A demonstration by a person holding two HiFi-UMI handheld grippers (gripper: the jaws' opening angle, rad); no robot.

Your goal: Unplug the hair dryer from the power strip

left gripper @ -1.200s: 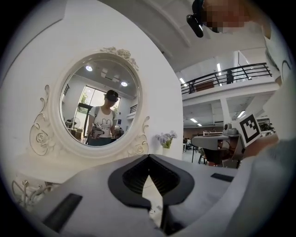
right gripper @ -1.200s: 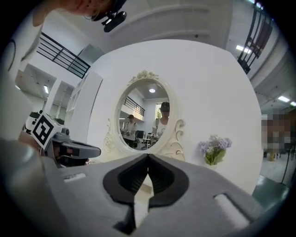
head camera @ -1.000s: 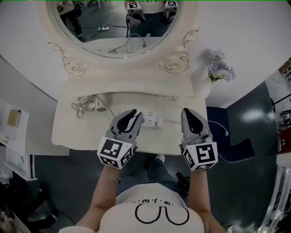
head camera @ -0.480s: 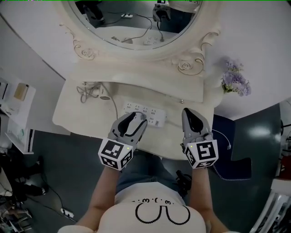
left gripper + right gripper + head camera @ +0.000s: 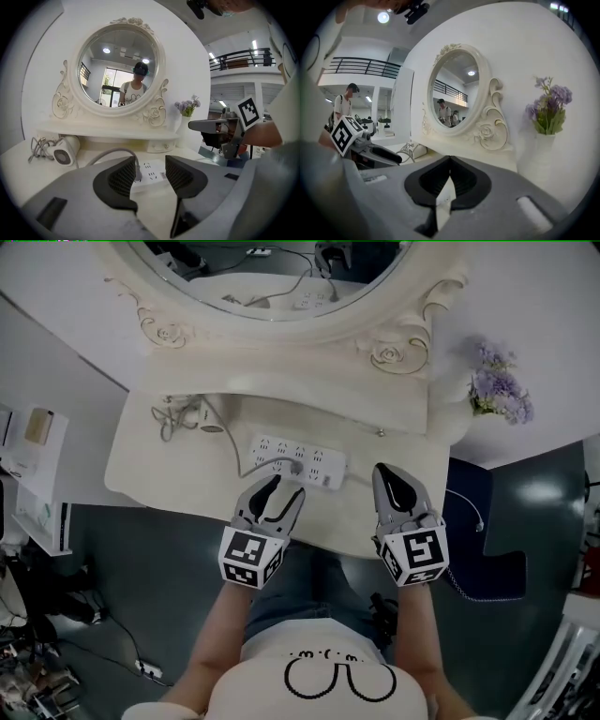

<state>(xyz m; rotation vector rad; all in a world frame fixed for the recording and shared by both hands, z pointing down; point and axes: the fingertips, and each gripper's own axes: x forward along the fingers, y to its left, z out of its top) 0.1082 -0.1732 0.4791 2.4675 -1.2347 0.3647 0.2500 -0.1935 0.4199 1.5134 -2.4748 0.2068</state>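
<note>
Left gripper [image 5: 284, 487] has its jaws wide apart, just on the near side of the one power strip [image 5: 314, 457], with one grey plug [image 5: 295, 467] stuck in it. Right gripper [image 5: 391, 474] is pinched closed on nothing. One hair dryer [image 5: 202, 416] lies far left on the cream vanity [image 5: 141, 474]. One oval mirror [image 5: 262, 287], one bunch of purple flowers [image 5: 502, 390], white wall, dark grey floor [image 5: 141, 568].

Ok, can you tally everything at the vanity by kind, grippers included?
Grippers: 2, left gripper and right gripper
Hair dryer: 1
Power strip: 1
Mirror: 1
Vase of flowers: 1
Total: 6
</note>
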